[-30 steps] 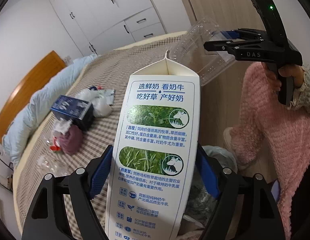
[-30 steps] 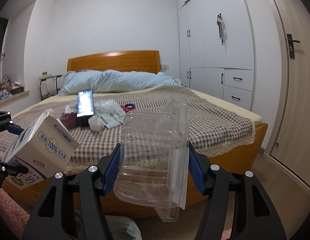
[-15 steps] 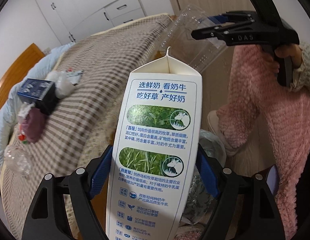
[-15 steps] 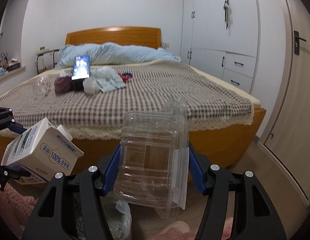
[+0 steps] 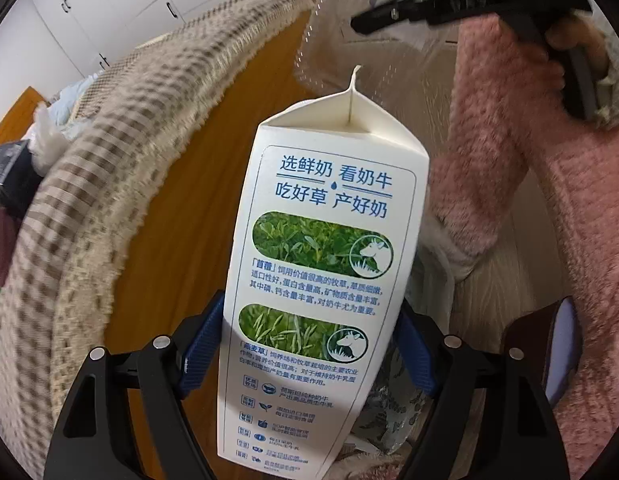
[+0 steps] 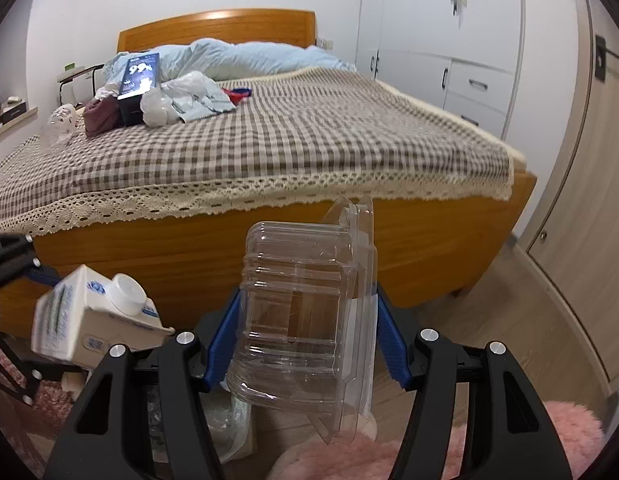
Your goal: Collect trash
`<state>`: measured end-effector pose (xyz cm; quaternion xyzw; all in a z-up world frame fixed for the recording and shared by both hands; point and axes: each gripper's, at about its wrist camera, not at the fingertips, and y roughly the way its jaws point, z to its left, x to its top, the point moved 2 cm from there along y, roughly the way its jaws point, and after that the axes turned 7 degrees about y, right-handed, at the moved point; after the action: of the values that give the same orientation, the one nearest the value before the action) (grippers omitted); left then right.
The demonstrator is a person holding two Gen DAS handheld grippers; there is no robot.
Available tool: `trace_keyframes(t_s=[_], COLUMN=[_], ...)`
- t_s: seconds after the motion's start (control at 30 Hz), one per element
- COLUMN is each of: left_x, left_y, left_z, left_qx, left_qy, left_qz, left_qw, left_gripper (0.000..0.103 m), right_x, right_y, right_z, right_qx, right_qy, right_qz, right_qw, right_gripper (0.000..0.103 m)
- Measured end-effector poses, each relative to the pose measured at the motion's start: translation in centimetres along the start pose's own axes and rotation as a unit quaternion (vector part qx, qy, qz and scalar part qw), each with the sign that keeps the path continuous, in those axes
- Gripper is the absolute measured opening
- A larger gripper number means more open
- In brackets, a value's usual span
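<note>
My left gripper [image 5: 305, 344] is shut on a white milk carton [image 5: 321, 280] with blue and green print, its gabled top pointing away from me. From the right wrist the same carton [image 6: 93, 324] shows at lower left, capped and tilted. My right gripper [image 6: 305, 344] is shut on a clear plastic clamshell box [image 6: 305, 320], which shows faintly at the top of the left wrist view as the clamshell [image 5: 337, 28]. Both hang low beside the bed's foot, over a clear plastic trash bag [image 6: 225, 420] on the floor, bag [image 5: 393, 412] partly hidden behind the carton.
The bed [image 6: 269, 140] has a checked cover and an orange wooden frame [image 6: 189, 260]. More trash lies near the pillows: a dark box [image 6: 139, 80], crumpled white bags [image 6: 181, 96], a clear bottle [image 6: 59, 128]. Pink fleece legs [image 5: 549, 200] stand at right. Wardrobe and door [image 6: 581, 160] are at far right.
Both grippers have sunk from above bed height to below the mattress edge and tipped downward, each keeping its item. The carton and clamshell now hang over the bag on the floor.
</note>
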<state>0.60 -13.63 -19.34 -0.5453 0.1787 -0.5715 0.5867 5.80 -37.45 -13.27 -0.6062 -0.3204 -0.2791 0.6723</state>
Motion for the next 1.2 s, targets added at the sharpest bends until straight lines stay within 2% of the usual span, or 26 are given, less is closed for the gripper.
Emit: trace_keyframes(t_s=[0.07, 0.2, 0.33, 0.5, 0.8, 0.97, 1.2], left_x=[-0.2, -0.5, -1.0, -1.8, -1.6, -1.7, -2.5], left_y=[0.8, 1.5, 2.8, 4.9, 9.3, 12.7, 16.7], left_z=[-0.1, 0.2, -0.3, -0.7, -0.4, -1.7, -2.3], left_qx=[-0.002, -0.008, -0.01, -0.022, -0.046, -0.07, -0.063], left_qy=[0.008, 0.004, 0.007, 0.005, 0.016, 0.039, 0.068], left_qz=[0.012, 0.015, 0.03, 0.051, 0.079, 0.115, 0.166], left_qw=[0.9999, 0.9998, 0.9995, 0.9984, 0.9956, 0.9902, 0.9818], left_gripper=[0.076, 0.076, 0.076, 0.076, 0.076, 0.075, 0.074], right_x=[0.2, 0.0, -0.5, -1.6, -2.7, -3.0, -2.9], right_y=[-0.1, -0.6, 0.1, 2.1, 4.1, 5.0, 6.0], right_z=[0.4, 1.5, 2.1, 2.3, 2.5, 2.2, 1.8], right_qx=[-0.002, -0.002, 0.005, 0.004, -0.005, -0.011, -0.016], right_qy=[0.0, -0.029, -0.043, -0.053, -0.068, -0.067, -0.056], right_qz=[0.005, -0.016, -0.004, 0.032, 0.055, 0.065, 0.073], right_qw=[1.0, 0.999, 0.999, 0.998, 0.996, 0.996, 0.996], right_gripper=[0.06, 0.06, 0.06, 0.06, 0.06, 0.06, 0.06])
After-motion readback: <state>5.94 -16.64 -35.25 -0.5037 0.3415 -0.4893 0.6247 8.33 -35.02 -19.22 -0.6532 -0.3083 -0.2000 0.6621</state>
